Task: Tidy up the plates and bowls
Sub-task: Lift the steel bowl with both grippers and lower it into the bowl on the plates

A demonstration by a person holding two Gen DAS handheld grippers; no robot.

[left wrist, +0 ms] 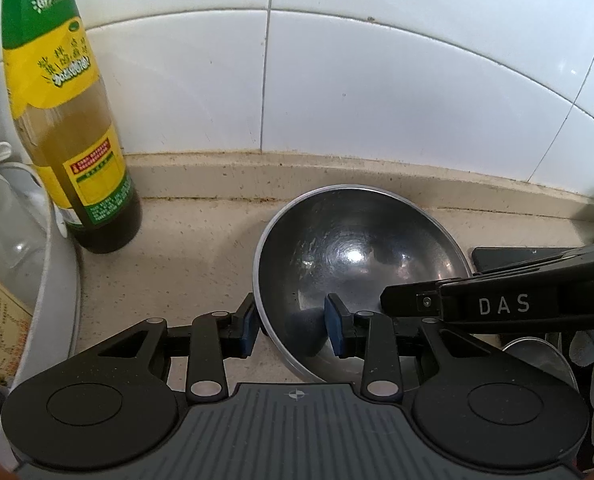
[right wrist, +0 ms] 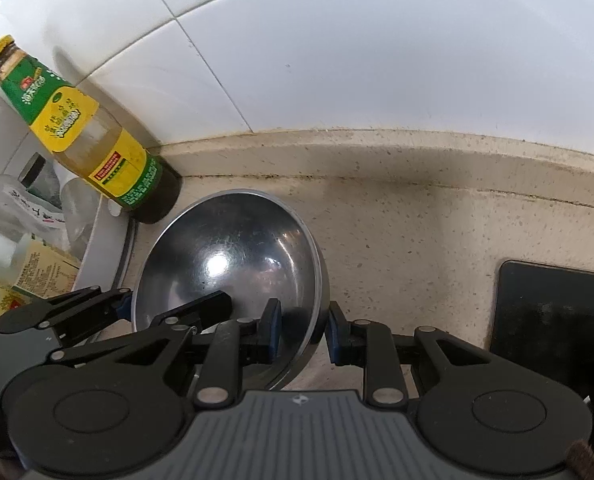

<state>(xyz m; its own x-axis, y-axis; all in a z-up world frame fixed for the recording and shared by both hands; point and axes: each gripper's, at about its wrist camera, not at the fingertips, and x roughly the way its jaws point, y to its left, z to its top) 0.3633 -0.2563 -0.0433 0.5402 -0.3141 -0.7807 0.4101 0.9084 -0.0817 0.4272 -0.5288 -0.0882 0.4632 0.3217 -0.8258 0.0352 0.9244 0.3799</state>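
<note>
- Left wrist view: our left gripper [left wrist: 293,326] pinches the near-left rim of the steel bowl [left wrist: 357,256], one blue pad outside the wall, one inside.
- Bowl sits tilted over the beige counter [left wrist: 201,248], open side facing the camera, close to the tiled wall [left wrist: 377,80].
- Right gripper [left wrist: 393,304] comes in from the right edge, marked "DAS", tip over the bowl's right side; its grip is hidden from here.
- Bottle [left wrist: 69,120] with green-yellow label stands upright left of the bowl, apart from it, beside a white basin [left wrist: 57,264].
- Right wrist view: our right gripper [right wrist: 303,334] clamps the bowl [right wrist: 225,256] at its near-right rim, pads either side of the wall.
- Left gripper [right wrist: 125,306] holds the opposite rim on the left.
- Bottle [right wrist: 97,152] stands behind the bowl's left edge, just beside it.
- Dark flat slab [right wrist: 553,320] lies on the counter [right wrist: 417,248] to the right, well apart from the bowl.
</note>
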